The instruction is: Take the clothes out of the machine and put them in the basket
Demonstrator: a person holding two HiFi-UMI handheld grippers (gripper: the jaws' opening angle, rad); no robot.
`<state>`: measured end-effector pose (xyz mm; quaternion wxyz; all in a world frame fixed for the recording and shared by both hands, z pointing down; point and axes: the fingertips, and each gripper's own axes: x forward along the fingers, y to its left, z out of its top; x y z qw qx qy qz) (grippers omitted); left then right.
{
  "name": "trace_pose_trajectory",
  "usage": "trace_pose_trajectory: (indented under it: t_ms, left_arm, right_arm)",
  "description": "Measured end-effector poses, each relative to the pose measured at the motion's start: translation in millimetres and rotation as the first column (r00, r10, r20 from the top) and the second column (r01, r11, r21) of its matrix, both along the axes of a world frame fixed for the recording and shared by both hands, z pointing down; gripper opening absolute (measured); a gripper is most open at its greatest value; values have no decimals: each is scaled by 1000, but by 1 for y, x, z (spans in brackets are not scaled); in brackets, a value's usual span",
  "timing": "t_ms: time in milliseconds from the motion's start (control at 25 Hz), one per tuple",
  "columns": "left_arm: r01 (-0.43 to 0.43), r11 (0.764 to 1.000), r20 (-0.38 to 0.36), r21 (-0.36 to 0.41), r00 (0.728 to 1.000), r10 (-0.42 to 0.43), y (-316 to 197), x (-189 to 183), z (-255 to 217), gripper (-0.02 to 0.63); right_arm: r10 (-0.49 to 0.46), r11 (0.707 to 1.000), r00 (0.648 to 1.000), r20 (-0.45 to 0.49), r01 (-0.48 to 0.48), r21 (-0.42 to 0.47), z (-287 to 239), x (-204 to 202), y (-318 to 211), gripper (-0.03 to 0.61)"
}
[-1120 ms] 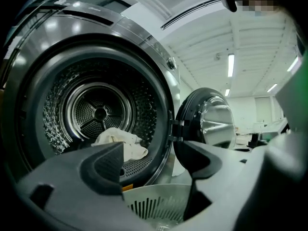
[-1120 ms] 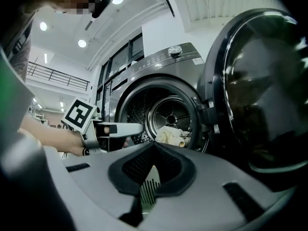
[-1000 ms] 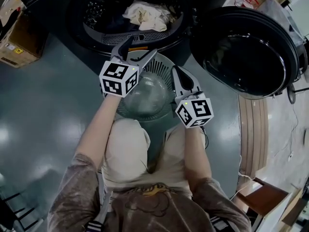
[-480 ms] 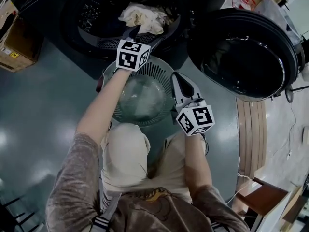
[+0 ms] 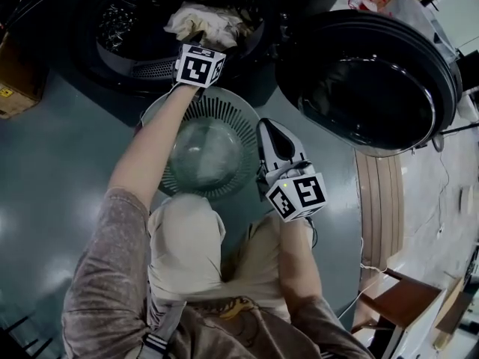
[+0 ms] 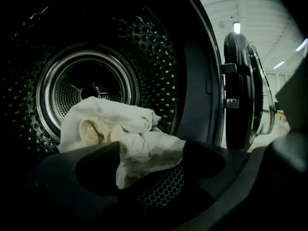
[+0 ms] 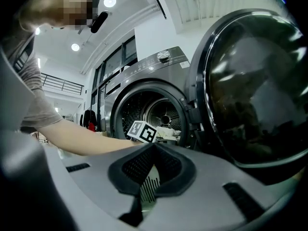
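Left gripper view, crumpled off-white clothes (image 6: 126,129)

Mottled grey-brown short-sleeve tee (image 5: 97,275) with a tan chest print, and beige shorts (image 5: 187,238). The right gripper (image 5: 267,128) is light grey with dark honeycomb pads and the left gripper (image 6: 151,174) looks dark. Both carry a white cube (image 5: 297,195) with black square markers.

Setting: large indoor hall, more test lab or showroom than home laundry. Evidence: front-loading washer (image 7: 144,76) with its door (image 5: 367,73) swung open, standing on a glossy grey floor (image 5: 60,163). Also a high white ceiling with round lights (image 7: 109,1), an upper-level railing (image 7: 60,84) and a cardboard box (image 5: 11,81) on the floor.
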<state>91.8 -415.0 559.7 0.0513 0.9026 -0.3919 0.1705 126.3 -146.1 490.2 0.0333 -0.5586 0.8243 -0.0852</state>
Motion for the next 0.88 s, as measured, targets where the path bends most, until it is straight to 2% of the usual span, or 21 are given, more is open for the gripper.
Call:
trace_pose_trajectory:
  t_ms: [120,240,440,640,760,880]
  left_arm:
    - [17,1000,35,-13,999,-17,-2,-3,3,421]
    - [28,1000,77,-1,997,-28,-3,-6,5,323]
    - [36,999,126,29,991,-39,-6,-11,4,214]
    - [27,999,156,38,987,-33,-5,-15,4,45]
    - [7,999,165,36,986,-13,-4,-14,6,25]
    - [-1,1000,128,22,992,-2,0,-14,4,21]
  right_arm:
    - [-2,1000,1000,-11,2,-1,2,-1,0,-2]
    - [0,1000,1000,-15,0,-2,2,1,0,-2]
    - [-1,1000,1000,-14,1,-11,5,0,-1,-2]
    - [-5,1000,1000,-16,5,-11,6,1,0,-2]
    - [2,1000,1000,-11,-2,-20,8,4,0,-2]
    - [2,1000,1000,-10,-2,-27,11,4,-2,-2]
